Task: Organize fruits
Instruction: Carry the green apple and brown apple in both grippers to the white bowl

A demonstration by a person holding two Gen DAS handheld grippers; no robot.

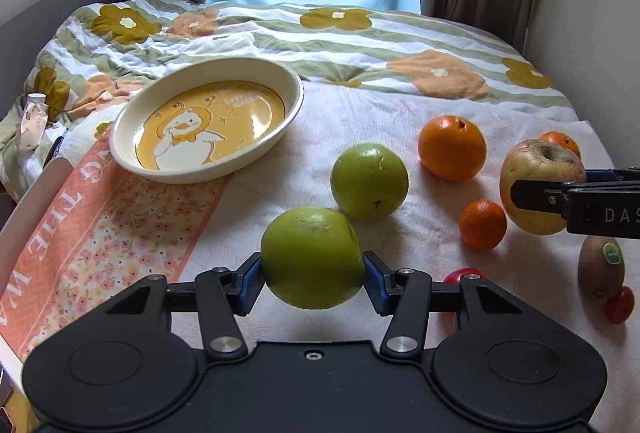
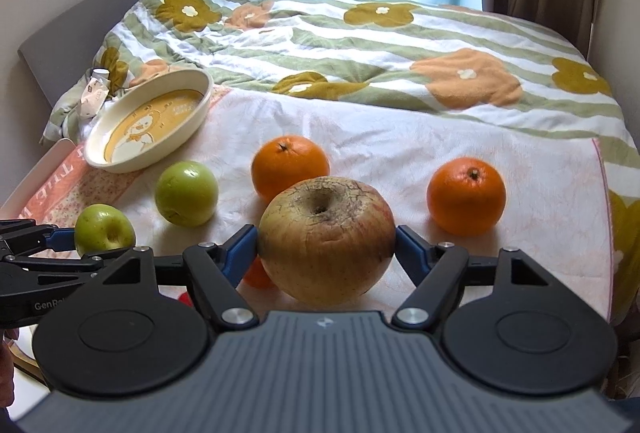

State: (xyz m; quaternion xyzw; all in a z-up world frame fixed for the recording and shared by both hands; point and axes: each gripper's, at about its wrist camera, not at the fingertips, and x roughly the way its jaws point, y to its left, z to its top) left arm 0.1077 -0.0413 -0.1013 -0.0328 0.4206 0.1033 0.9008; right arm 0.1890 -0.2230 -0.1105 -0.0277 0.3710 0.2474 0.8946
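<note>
Gripping a green apple across its widest part, the left gripper holds it clear of the bed cover, blue pads pressed on both flanks so the round fruit cannot roll out. The right gripper is likewise clamped on a russet apple, stem hollow up.

The oval duck dish sits empty toward the cover's left edge, tilted on the rumpled cloth; judged the likely destination, with no fruit yet delivered.

Loose on the cover: a second green apple, a large orange, a small mandarin, another orange nearer the right edge, a kiwi and cherry tomatoes at the near right corner.

Risk: the soft, uneven bedding may let the dish tip when loaded.
</note>
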